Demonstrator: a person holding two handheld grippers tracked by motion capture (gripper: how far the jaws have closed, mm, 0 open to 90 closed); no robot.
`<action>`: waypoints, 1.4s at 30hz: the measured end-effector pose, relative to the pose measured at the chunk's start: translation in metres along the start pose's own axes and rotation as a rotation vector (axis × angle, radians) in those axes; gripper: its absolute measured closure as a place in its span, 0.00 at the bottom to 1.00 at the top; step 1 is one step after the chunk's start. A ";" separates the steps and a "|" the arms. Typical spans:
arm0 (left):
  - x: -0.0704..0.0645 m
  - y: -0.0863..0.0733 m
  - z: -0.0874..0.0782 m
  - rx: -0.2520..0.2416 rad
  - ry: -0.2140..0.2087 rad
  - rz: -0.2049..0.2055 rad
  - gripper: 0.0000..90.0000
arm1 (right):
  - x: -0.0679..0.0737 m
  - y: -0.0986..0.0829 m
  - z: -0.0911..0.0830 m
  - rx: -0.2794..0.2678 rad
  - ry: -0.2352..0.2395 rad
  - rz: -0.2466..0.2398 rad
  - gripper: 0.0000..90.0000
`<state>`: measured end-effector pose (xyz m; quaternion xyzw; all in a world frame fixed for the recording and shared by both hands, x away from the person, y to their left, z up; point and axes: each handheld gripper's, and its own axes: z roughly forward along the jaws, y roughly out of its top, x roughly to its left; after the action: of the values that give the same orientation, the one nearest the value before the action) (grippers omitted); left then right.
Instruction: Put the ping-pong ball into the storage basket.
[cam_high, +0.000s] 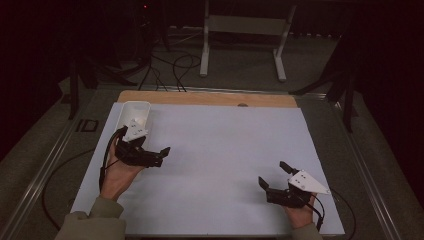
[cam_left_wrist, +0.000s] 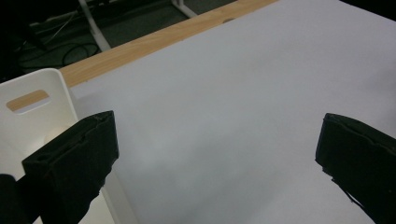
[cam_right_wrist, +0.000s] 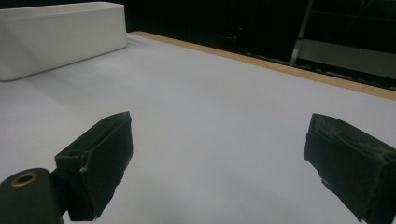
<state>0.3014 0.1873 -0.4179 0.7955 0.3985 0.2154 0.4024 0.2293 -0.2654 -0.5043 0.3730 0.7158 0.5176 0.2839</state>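
My left gripper (cam_high: 155, 145) hovers at the left of the white mat (cam_high: 220, 150), just in front of a white plastic bin (cam_high: 135, 113). Its jaws stand wide apart with nothing between them. In the left gripper view the gripper (cam_left_wrist: 217, 154) frames bare mat, and the bin (cam_left_wrist: 32, 107) with its handle slot sits behind the left jaw. My right gripper (cam_high: 272, 173) is held low near the front right of the mat, also open and empty. From the right gripper view, that gripper (cam_right_wrist: 219, 154) looks across the mat toward the bin (cam_right_wrist: 60, 37) at the far left.
A wooden table edge (cam_high: 210, 98) runs along the back of the mat. Beyond it are floor cables (cam_high: 170, 70) and a white metal frame stand (cam_high: 245, 30). Metal rails (cam_high: 45, 170) border the table's sides.
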 end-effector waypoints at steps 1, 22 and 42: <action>-0.002 -0.002 0.000 -0.004 -0.006 0.004 0.00 | 0.000 0.000 0.000 -0.001 -0.001 -0.001 0.09; -0.012 -0.025 -0.004 -0.063 -0.051 0.013 0.00 | 0.000 0.000 -0.001 -0.003 0.000 0.001 0.09; -0.018 -0.064 -0.009 -0.122 -0.083 0.033 0.00 | 0.000 0.000 0.001 -0.002 0.003 0.000 0.09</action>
<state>0.2554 0.2002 -0.4650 0.7843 0.3543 0.2127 0.4627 0.2296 -0.2647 -0.5045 0.3718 0.7156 0.5189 0.2835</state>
